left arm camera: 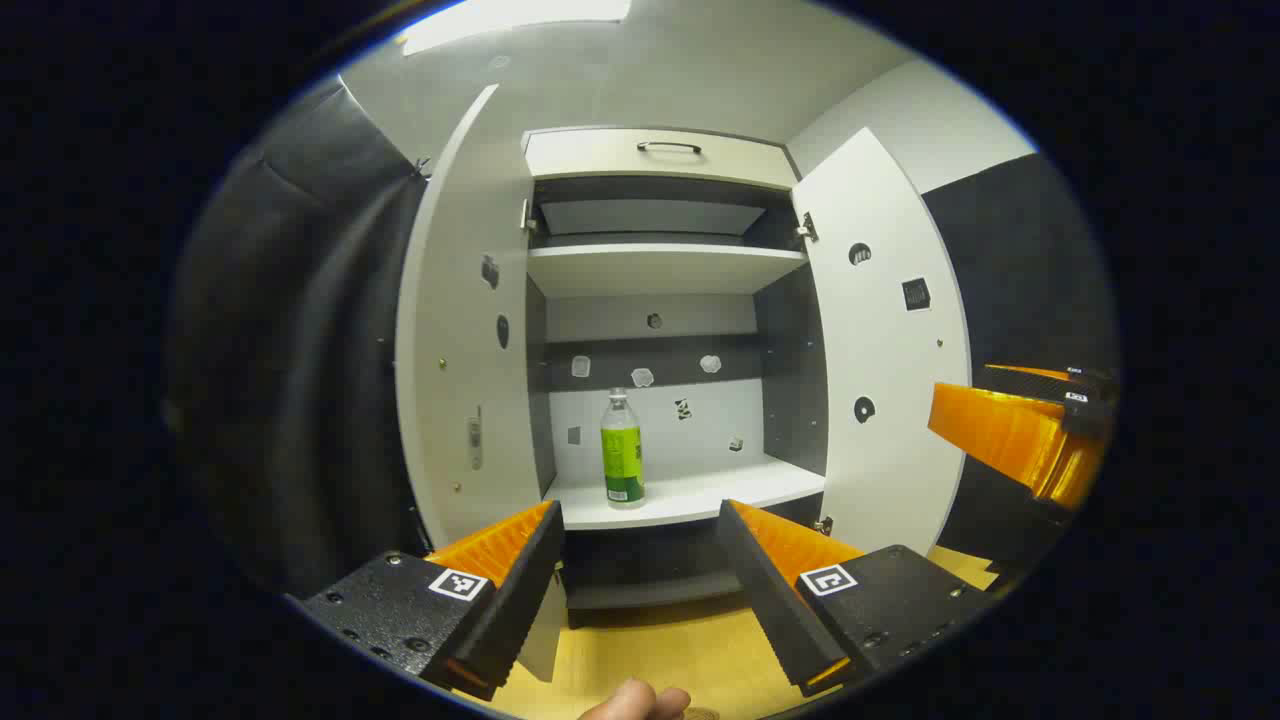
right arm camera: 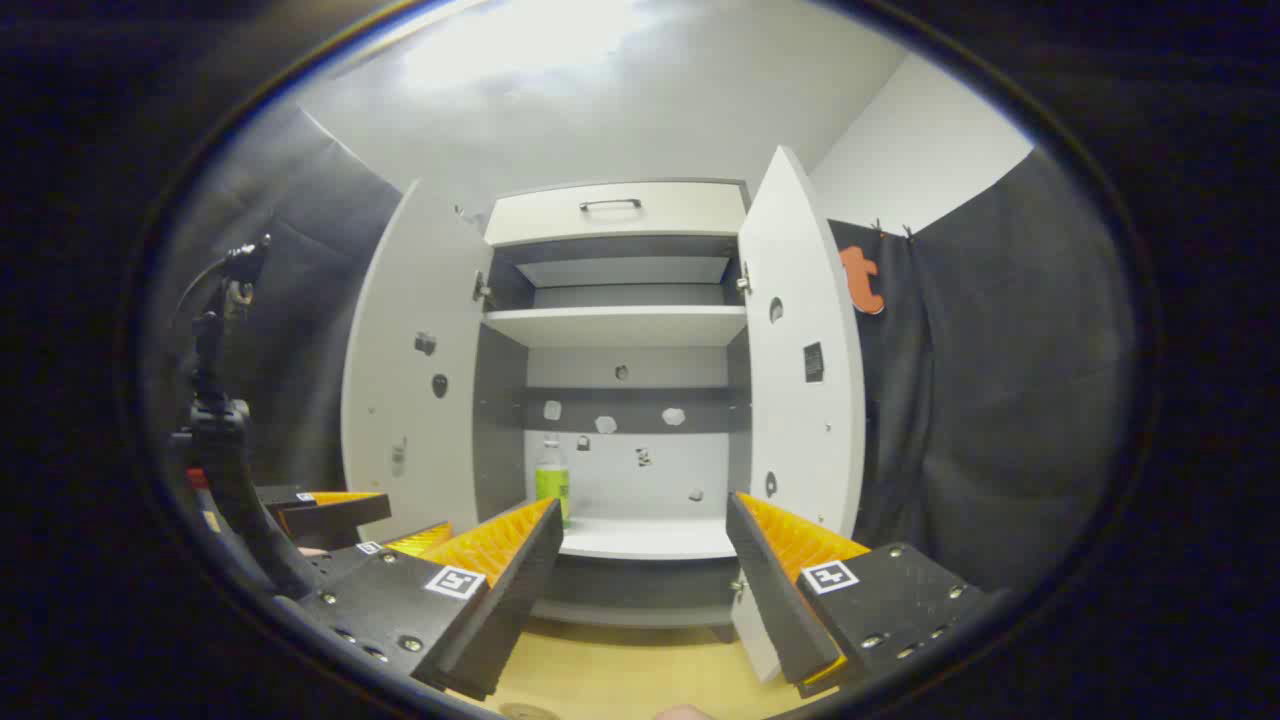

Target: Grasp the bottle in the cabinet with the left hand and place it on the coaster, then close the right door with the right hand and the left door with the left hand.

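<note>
In the left gripper view, the left door [left arm camera: 465, 350] of the cabinet [left arm camera: 660, 155] stands swung fully open, its inner face showing small fittings. Right of it, inside the cabinet, the bottle [left arm camera: 622, 450] stands upright on the lower shelf [left arm camera: 690, 495], toward the shelf's left side, near the front edge and apart from both side walls. It has a clear neck, a pale cap and a green label. An upper shelf [left arm camera: 665, 265] spans the cabinet above it, and a drawer front with a dark handle [left arm camera: 668, 147] tops the cabinet. Farther right, the right door [left arm camera: 885, 350] is also swung open. The left gripper [left arm camera: 640, 590] hangs in front of the cabinet, below shelf level, its fingers spread wide with nothing between them, well apart from the bottle. Below lies a yellow wooden tabletop [left arm camera: 650, 650], and a fingertip [left arm camera: 635, 700] shows at the bottom edge. At the far right, part of the right gripper [left arm camera: 1020, 440] shows beside the right door.

In the right gripper view, the left gripper [right arm camera: 330, 515] appears low at the left, before the left door [right arm camera: 410, 380]. The bottle [right arm camera: 552, 480] stands on the lower shelf [right arm camera: 650, 540], partly hidden by a finger. The right gripper [right arm camera: 640, 600] is spread wide and empty. The right door [right arm camera: 800, 360] stands open.
</note>
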Demonstrator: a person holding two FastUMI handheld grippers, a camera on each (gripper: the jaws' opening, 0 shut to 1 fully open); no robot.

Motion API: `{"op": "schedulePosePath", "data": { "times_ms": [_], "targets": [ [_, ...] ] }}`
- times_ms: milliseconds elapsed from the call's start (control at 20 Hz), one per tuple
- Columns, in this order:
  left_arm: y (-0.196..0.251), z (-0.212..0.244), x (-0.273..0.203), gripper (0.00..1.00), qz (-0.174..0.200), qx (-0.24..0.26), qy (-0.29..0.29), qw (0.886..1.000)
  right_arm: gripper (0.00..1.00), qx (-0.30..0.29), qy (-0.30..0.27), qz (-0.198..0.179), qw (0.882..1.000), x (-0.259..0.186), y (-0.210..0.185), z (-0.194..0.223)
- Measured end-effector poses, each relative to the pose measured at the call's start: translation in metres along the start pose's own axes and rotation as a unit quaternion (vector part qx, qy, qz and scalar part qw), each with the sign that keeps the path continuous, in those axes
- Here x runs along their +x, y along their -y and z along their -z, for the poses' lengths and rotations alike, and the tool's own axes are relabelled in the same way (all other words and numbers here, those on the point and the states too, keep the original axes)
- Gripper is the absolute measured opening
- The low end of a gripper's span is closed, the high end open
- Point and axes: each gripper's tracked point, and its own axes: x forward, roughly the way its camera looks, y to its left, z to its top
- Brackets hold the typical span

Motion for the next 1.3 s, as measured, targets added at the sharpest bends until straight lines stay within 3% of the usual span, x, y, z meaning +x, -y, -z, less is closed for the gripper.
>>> {"op": "schedulePosePath", "data": {
  "times_ms": [200,350,700,1000,1300],
  "targets": [
    [-0.008,-0.019,-0.03,0.98,-0.026,-0.017,-0.006,0.999,0.96,-0.004,-0.017,0.004,1.0,-0.021,0.015,-0.019],
    [-0.006,-0.03,-0.051,0.98,-0.042,-0.003,-0.001,0.999,0.99,0.004,-0.022,0.006,1.0,-0.037,0.031,-0.025],
    [0.01,-0.041,-0.073,0.98,-0.051,-0.024,-0.017,0.998,0.99,-0.01,-0.006,0.001,1.0,-0.051,0.059,-0.037],
    [0.019,-0.058,-0.046,0.98,-0.036,-0.024,-0.019,0.999,0.99,-0.012,-0.002,0.034,0.999,-0.034,0.088,-0.04],
    [0.03,-0.049,0.028,0.98,-0.01,-0.053,-0.024,0.998,0.99,-0.007,0.008,0.044,0.999,-0.007,0.096,-0.041]
  ]
}}
